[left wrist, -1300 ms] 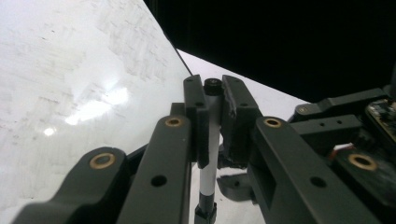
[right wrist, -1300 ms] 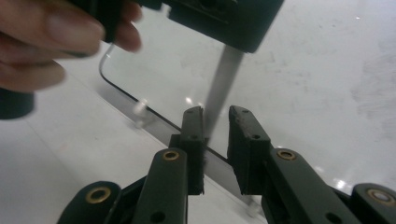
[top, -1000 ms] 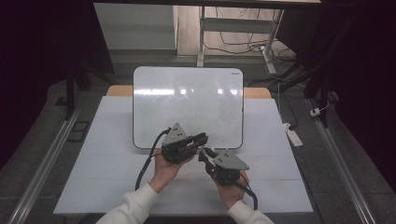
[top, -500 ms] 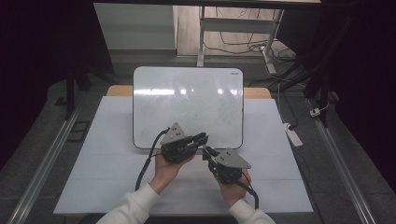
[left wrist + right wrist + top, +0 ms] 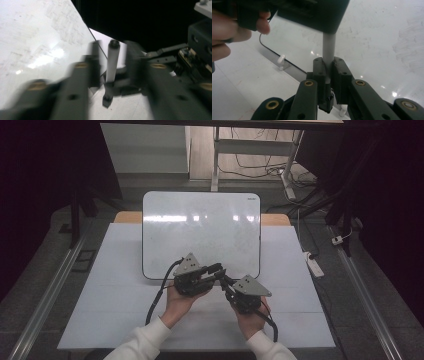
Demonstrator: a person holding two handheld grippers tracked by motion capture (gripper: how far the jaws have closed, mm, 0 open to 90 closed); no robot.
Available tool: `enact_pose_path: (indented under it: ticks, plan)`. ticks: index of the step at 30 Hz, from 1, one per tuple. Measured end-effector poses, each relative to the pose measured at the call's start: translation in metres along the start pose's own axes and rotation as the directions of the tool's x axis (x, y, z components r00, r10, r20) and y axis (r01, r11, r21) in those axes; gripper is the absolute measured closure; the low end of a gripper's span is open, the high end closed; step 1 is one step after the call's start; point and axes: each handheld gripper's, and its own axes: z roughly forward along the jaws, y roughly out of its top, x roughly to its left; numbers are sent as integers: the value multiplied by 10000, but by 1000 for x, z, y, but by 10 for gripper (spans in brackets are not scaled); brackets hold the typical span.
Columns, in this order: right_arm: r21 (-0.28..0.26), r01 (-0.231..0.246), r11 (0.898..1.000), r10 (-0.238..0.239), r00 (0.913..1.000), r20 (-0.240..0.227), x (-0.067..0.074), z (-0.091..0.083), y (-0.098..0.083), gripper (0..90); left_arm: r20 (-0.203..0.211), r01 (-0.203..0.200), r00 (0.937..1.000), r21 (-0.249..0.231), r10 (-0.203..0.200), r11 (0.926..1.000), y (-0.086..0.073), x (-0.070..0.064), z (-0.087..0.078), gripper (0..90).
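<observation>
A marker with a pale barrel (image 5: 111,62) and a black cap end (image 5: 107,101) stands between the two grippers, over the near edge of the whiteboard (image 5: 200,230). My right gripper (image 5: 328,61) is shut on the marker's barrel (image 5: 329,46) close to its black end. My left gripper (image 5: 113,53) has just been opening; its blurred jaws stand on either side of the barrel with a gap on each side. In the high view the left gripper (image 5: 219,270) and right gripper (image 5: 224,280) meet tip to tip in front of the person.
The whiteboard (image 5: 374,37) lies flat on a white table cover (image 5: 100,310). A small white clip (image 5: 281,60) sits at its dark rim. A cable (image 5: 157,300) trails from the left gripper. A power strip (image 5: 314,262) lies on the floor at right.
Both hands stay almost where they were in the high view. No other shift is plain at that size.
</observation>
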Motion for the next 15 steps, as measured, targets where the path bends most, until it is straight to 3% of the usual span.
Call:
enact_pose_path:
  ticks: [3,6,9,13,15]
  plan:
    - [-173,-362,9992,364,9993,119,-15,-2,10,806,-353,-241,9991,110,244,9997,-4,7,-20,546]
    - [-488,-975,9940,991,9946,312,-36,-2,24,806,-811,-117,9965,879,188,9961,-17,19,-42,468]
    - [-389,-1540,9873,1555,9871,374,-60,6,42,806,-1406,357,9900,1726,-112,9843,-41,35,-68,409]
    - [33,-1597,9872,1589,9836,849,-86,23,66,806,-2049,935,9777,2291,-459,9689,-68,49,-101,349]
    - [298,-1638,9860,1595,9809,1115,-100,31,79,805,-2315,1099,9714,2400,-530,9645,-78,52,-115,329]
